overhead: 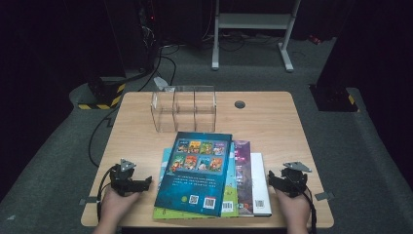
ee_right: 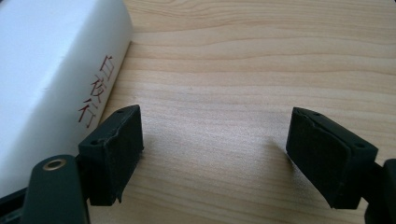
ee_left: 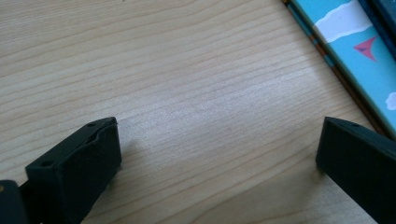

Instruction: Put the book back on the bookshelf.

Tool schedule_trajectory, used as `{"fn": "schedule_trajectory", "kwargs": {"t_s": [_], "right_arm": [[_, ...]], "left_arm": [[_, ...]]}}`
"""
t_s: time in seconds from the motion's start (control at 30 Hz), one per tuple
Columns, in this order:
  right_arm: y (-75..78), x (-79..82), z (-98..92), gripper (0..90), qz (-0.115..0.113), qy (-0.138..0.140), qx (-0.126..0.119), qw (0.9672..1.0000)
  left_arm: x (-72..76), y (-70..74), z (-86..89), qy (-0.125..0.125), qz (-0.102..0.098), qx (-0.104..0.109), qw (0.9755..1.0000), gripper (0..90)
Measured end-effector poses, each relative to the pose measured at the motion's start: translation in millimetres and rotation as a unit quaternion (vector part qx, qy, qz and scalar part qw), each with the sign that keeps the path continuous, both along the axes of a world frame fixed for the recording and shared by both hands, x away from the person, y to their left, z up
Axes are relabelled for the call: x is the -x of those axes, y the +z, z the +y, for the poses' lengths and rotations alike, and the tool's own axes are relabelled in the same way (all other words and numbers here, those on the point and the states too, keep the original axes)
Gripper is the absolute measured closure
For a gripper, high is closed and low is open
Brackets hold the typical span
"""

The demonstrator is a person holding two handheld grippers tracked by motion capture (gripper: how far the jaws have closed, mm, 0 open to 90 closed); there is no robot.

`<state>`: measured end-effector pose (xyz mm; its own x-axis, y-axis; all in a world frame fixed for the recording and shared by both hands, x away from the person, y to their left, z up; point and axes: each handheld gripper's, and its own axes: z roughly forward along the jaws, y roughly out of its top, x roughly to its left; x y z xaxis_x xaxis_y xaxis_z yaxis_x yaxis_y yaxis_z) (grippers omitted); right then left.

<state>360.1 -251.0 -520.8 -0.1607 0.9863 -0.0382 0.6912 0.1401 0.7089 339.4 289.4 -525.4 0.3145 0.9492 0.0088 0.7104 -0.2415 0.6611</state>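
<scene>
Book stack point(overhead: 209, 170) lies on the surface point(overhead: 272, 122) between both grippers. Left gripper point(overhead: 146, 184) fingers apart, empty, just left of the stack. Right gripper point(overhead: 271, 178) fingers apart beside the white book point(ee_right: 51, 70), not touching

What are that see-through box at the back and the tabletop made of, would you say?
The see-through box looks like clear acrylic or a similar hard plastic: glossy, with bright edges and inner dividers you can see through. The tabletop looks like light wood or a wood-look laminate: matt, with fine straight grain lines in the gripper views; which of the two I can't tell.
</scene>
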Motion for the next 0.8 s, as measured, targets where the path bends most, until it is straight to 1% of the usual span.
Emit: {"fn": "schedule_trajectory", "kwargs": {"t_s": [0.03, 0.07, 0.1, 0.13, 0.17, 0.2, 0.23, 0.27, 0.3, 0.33, 0.37, 0.43, 0.5, 0.53, 0.57, 0.6, 0.7, 0.8], "right_arm": [[0.0, 0.0, 0.0, 18.8, 0.000, 0.000, 0.000, 1.0000], [2.5, 1.6, 0.7, 18.8, -0.004, 0.005, 0.005, 1.0000], [3.7, 2.3, 0.7, 18.8, -0.008, 0.007, 0.007, 0.9999], [3.7, 2.3, 0.7, 18.8, -0.008, 0.007, 0.007, 0.9999], [8.4, 4.9, 1.3, 19.5, -0.018, 0.011, 0.002, 0.9998], [9.8, 5.7, 1.5, 20.3, -0.020, 0.011, -0.002, 0.9997], [11.5, 6.7, 2.0, 20.8, -0.024, 0.018, -0.006, 0.9995], [11.5, 6.7, 2.0, 20.8, -0.024, 0.018, -0.006, 0.9995], [14.6, 7.9, 4.6, 20.8, -0.029, 0.027, -0.006, 0.9992], [14.6, 7.9, 4.6, 20.8, -0.029, 0.027, -0.006, 0.9992], [17.5, 9.7, 8.5, 20.8, -0.034, 0.033, -0.009, 0.9989], [20.0, 10.8, 11.4, 21.2, -0.040, 0.043, -0.009, 0.9983], [23.2, 13.6, 15.8, 22.7, -0.053, 0.046, -0.009, 0.9975], [23.2, 13.6, 15.8, 22.7, -0.053, 0.046, -0.009, 0.9975], [24.6, 14.3, 16.7, 22.8, -0.058, 0.052, -0.013, 0.9969], [27.3, 16.0, 20.3, 22.8, -0.060, 0.057, -0.018, 0.9964], [32.0, 18.9, 26.4, 23.4, -0.071, 0.069, -0.017, 0.9949], [36.9, 22.0, 32.4, 23.4, -0.078, 0.079, -0.025, 0.9935]], "left_arm": [[0.0, 0.0, 0.0, 0.000, 0.000, 0.000, 1.0000, 0.4], [0.0, 0.4, 0.2, -0.001, 0.002, 0.000, 1.0000, 0.5], [0.2, 0.5, 0.3, -0.003, 0.002, 0.005, 1.0000, 0.5], [0.2, 0.5, 0.3, -0.003, 0.002, 0.005, 1.0000, 0.5], [0.7, 1.0, 0.6, -0.008, -0.001, 0.017, 0.9998, 0.5], [1.1, 1.7, 0.6, -0.010, -0.005, 0.020, 0.9997, 0.5], [1.8, 2.7, 0.0, -0.011, -0.007, 0.024, 0.9996, 0.6], [1.8, 2.7, 0.0, -0.011, -0.007, 0.024, 0.9996, 0.6], [2.4, 4.5, -0.8, -0.016, -0.014, 0.030, 0.9993, 0.6], [2.4, 4.5, -0.8, -0.016, -0.014, 0.030, 0.9993, 0.6], [3.3, 5.6, -2.4, -0.021, -0.018, 0.042, 0.9987, 0.6], [3.7, 6.0, -3.4, -0.025, -0.020, 0.042, 0.9986, 0.6], [4.4, 7.2, -5.8, -0.032, -0.023, 0.055, 0.9977, 0.6], [4.4, 7.2, -5.8, -0.032, -0.023, 0.055, 0.9977, 0.6], [4.6, 7.7, -6.2, -0.035, -0.025, 0.055, 0.9976, 0.6], [5.2, 8.2, -8.0, -0.038, -0.027, 0.059, 0.9971, 0.6], [6.2, 8.4, -9.7, -0.043, -0.027, 0.064, 0.9966, 0.7], [7.3, 10.0, -10.9, -0.045, -0.034, 0.074, 0.9957, 1.0]]}}
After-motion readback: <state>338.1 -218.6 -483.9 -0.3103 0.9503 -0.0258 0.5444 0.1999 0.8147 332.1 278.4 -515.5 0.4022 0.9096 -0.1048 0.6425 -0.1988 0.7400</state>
